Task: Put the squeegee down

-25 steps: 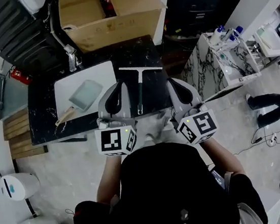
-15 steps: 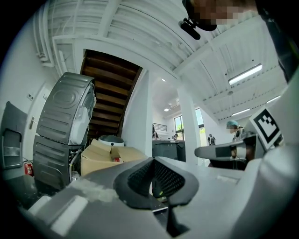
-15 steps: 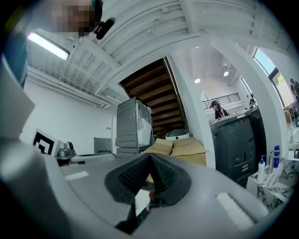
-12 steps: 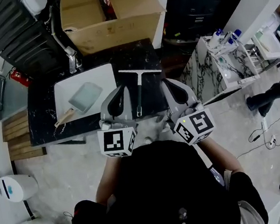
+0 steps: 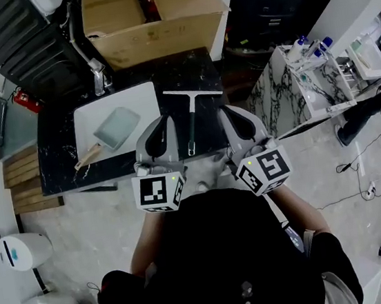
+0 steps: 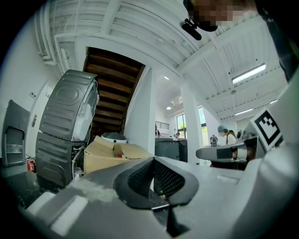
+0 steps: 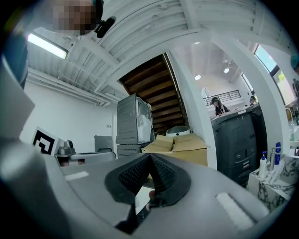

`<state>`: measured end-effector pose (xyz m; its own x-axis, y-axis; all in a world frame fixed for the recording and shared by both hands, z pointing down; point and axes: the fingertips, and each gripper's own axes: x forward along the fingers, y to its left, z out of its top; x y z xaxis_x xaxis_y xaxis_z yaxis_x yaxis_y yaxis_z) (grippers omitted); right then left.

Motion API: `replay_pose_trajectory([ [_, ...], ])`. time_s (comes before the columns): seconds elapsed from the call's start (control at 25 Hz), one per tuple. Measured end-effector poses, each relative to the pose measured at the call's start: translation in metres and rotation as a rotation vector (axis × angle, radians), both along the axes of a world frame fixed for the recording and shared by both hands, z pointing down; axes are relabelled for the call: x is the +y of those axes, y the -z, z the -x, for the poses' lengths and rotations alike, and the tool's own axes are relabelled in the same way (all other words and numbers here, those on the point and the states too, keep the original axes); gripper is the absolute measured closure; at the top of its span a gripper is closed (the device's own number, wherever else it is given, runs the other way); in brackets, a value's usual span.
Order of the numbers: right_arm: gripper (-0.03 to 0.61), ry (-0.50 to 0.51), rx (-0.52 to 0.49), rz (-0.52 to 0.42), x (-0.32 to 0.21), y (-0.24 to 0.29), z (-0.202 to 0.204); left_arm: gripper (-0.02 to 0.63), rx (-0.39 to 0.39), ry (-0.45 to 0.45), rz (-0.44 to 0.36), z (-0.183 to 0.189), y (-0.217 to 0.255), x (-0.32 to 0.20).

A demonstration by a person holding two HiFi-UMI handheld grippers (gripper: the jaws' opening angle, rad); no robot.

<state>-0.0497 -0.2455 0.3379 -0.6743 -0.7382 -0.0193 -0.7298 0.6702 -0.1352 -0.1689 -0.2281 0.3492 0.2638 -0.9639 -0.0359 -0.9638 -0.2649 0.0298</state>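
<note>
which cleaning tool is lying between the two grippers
The squeegee, dark-handled, on the black counter; the pale blue wooden-handled tool lies off to the side in the white sink.

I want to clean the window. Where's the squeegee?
In the head view the squeegee lies on the black counter, just right of the white sink, near the cardboard box.

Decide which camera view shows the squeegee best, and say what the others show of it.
The head view. There the squeegee lies whole on the black counter, pale blade far from the person, dark handle pointing back toward them. The left gripper view and the right gripper view show nothing recognisable of it.
</note>
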Motion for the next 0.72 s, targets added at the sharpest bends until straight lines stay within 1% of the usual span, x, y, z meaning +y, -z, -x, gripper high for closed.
replay_pose_trajectory([
  [0.24,0.577,-0.015,-0.004,0.009,-0.005,0.000,-0.001,0.612,0.004,0.013,0.006,0.003,0.000,-0.001],
  [0.4,0.577,-0.025,-0.002,0.023,-0.009,-0.004,-0.004,0.612,0.007,0.003,0.024,0.000,-0.007,-0.005],
  [0.56,0.577,-0.025,-0.002,0.024,-0.011,-0.006,-0.004,0.612,0.000,-0.008,0.019,0.000,-0.007,-0.009],
  [0.72,0.577,-0.030,0.007,0.033,-0.012,-0.012,-0.007,0.612,0.011,-0.009,0.027,-0.002,-0.013,-0.014],
])
